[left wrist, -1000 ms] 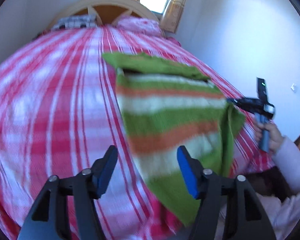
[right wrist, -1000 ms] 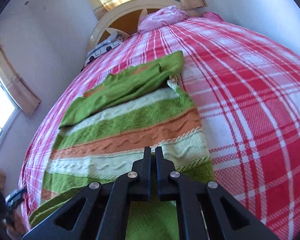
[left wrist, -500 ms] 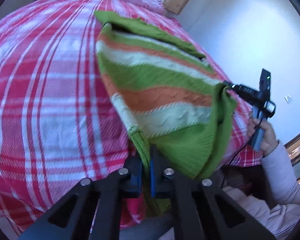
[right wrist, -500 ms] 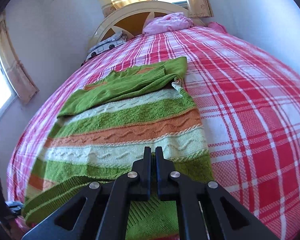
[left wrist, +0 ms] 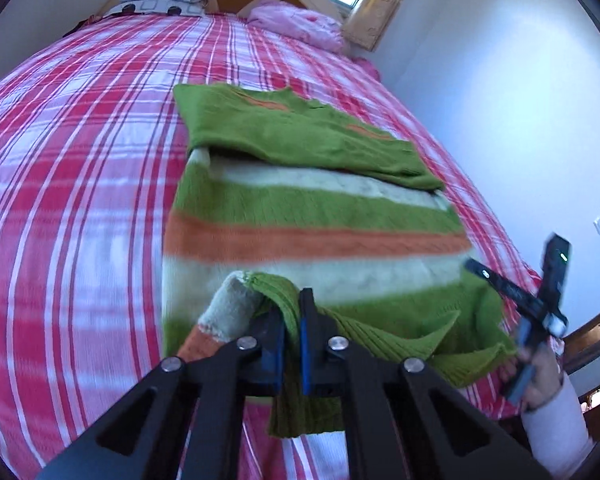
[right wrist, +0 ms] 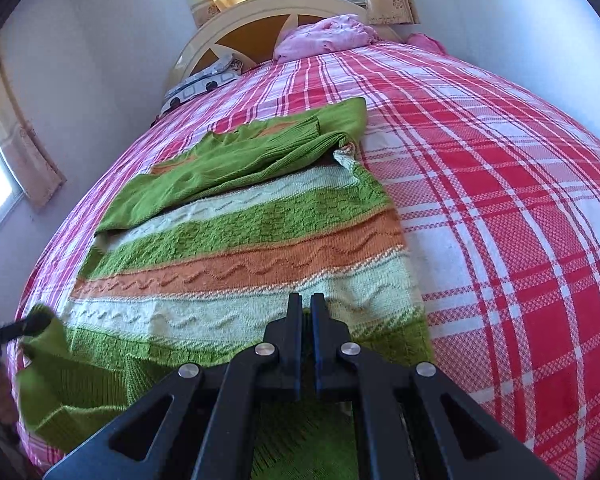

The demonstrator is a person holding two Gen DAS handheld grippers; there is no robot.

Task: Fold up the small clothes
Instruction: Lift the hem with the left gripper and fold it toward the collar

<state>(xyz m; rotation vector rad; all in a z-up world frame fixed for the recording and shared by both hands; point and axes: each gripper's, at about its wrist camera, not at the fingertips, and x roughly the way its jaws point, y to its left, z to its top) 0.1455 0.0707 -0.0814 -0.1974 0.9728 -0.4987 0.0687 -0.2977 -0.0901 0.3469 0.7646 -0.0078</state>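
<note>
A small knitted sweater [left wrist: 312,208] with green, orange and cream stripes lies on the red plaid bed [left wrist: 80,200], its green sleeves folded across the top. My left gripper [left wrist: 292,312] is shut on the near left corner of its green hem and holds it lifted. My right gripper [right wrist: 306,308] is shut on the near right corner of the hem; the sweater [right wrist: 240,240] spreads out ahead of it. The right gripper also shows in the left wrist view [left wrist: 476,270], holding the hem's far end.
Pillows [right wrist: 324,36] and a wooden headboard [right wrist: 256,24] are at the far end of the bed. A white wall [left wrist: 520,100] runs close along the bed's right side. The bed's near edge is just below both grippers.
My left gripper moved onto the sweater's near left hem corner, shut on it, and lifted it. My right gripper stayed shut on the other hem corner and rose slightly.
</note>
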